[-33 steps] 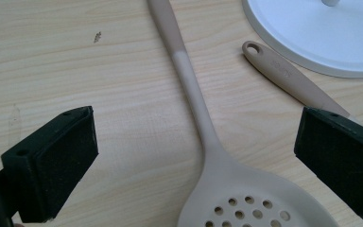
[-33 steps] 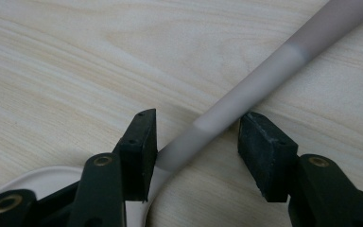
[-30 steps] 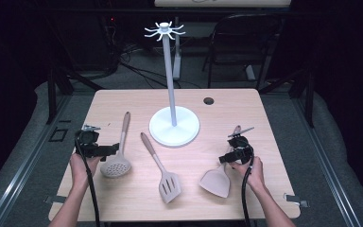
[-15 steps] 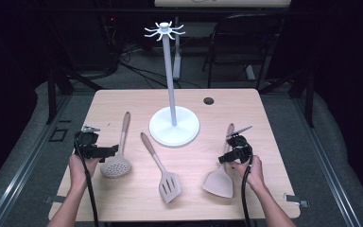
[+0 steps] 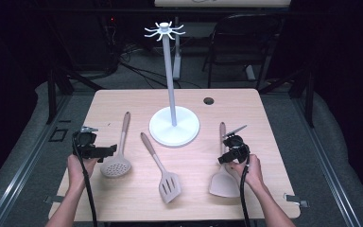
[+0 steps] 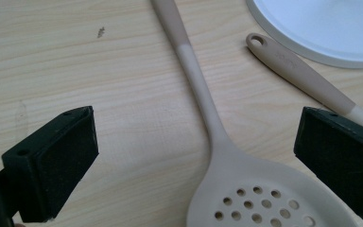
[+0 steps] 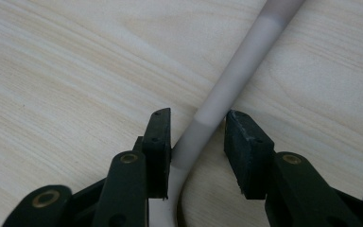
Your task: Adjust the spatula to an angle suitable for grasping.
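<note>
spatula handle [image 7: 227, 90] between right tongs [image 7: 196, 137]

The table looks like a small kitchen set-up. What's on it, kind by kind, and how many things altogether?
Skimmers with holes: 1, the skimmer
Slotted turners: 1, the slotted turner
Plain spatulas: 1, the spatula
Hanging stands: 1, the white stand
Small dark round things: 1, the dark disc
Total: 5

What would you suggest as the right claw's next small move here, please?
Probably finish closing. The right claw has just been closing and straddles the neck of the beige solid silicone turner, which lies flat on the wooden table; one pad touches, the other stands apart.
</note>
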Demonstrator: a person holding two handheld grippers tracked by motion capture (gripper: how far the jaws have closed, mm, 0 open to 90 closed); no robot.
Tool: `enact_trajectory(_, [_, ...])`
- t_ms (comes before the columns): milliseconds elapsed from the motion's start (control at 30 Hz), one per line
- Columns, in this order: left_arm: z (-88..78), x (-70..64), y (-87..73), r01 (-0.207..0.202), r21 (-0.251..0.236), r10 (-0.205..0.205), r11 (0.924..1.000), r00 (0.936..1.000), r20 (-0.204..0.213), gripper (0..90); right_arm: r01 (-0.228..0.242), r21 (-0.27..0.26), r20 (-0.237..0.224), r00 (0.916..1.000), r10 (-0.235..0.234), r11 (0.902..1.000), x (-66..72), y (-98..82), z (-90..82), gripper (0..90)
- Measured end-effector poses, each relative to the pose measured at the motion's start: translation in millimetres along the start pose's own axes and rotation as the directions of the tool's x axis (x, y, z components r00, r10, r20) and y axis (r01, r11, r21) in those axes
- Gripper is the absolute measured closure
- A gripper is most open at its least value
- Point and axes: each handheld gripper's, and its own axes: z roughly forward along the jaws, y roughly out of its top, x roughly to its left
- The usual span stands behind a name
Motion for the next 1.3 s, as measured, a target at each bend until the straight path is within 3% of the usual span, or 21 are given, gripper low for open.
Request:
enact_trajectory(100, [-1.6,-2.4,-0.9,-0.019,0.001,0.019,0.9998,0.9998,-0.01,0.4,0.009,0.011,0.004,1.0,-0.009,0.9999,-0.5,-0.7,-1.3,63.2])
enact_trajectory(367, [-0.9,1.4,-1.1,-0.002,0.006,0.002,1.0,1.0,-0.005,0.4,0.019,0.051,0.016,0.9997,-0.02,0.9985,-1.6,-0.8,-4.3,65.1])
enact_trajectory(600, [3.3,1.5,1.3,-0.006,0.011,0.006,0.9999,1.0,-0.002,0.4,0.025,0.127,0.021,0.9994,-0.028,0.9916,-1.5,0.2,-6.3,69.0])
enact_trajectory(800, [5.1,-2.3,4.6,-0.014,0.007,0.014,0.9999,0.9999,0.003,0.4,-0.011,0.105,0.011,0.9999,0.01,0.9944,-2.0,-2.7,-5.6,69.0])
enact_trajectory(900, [10.0,-9.6,7.6,-0.034,0.02,0.033,0.9992,0.9994,0.012,0.5,-0.043,0.06,0.011,0.999,0.043,0.9973,-3.0,-2.5,-3.2,69.8])
enact_trajectory(1033, [12.5,-13.5,8.8,-0.054,0.028,0.054,0.9982,0.9985,0.012,0.6,-0.059,0.062,0.011,0.9982,0.058,0.9963,-4.4,-0.2,1.4,71.0])
enact_trajectory(1133, [12.7,-13.0,8.6,-0.05,0.033,0.049,0.9982,0.9987,0.013,0.8,-0.056,0.071,0.008,0.9984,0.056,0.9959,-5.8,0.6,0.7,71.9])
enact_trajectory(1167, [12.7,-12.7,8.3,-0.047,0.03,0.047,0.9984,0.9988,0.012,0.8,-0.085,0.046,-0.006,0.9963,0.085,0.9953,-5.7,-0.4,2.1,72.5])
enact_trajectory(1300, [11.2,-10.9,7.5,-0.042,0.027,0.042,0.9988,0.9991,0.01,0.9,-0.117,0.039,-0.03,0.9925,0.118,0.9924,-9.8,-0.6,1.9,74.8])
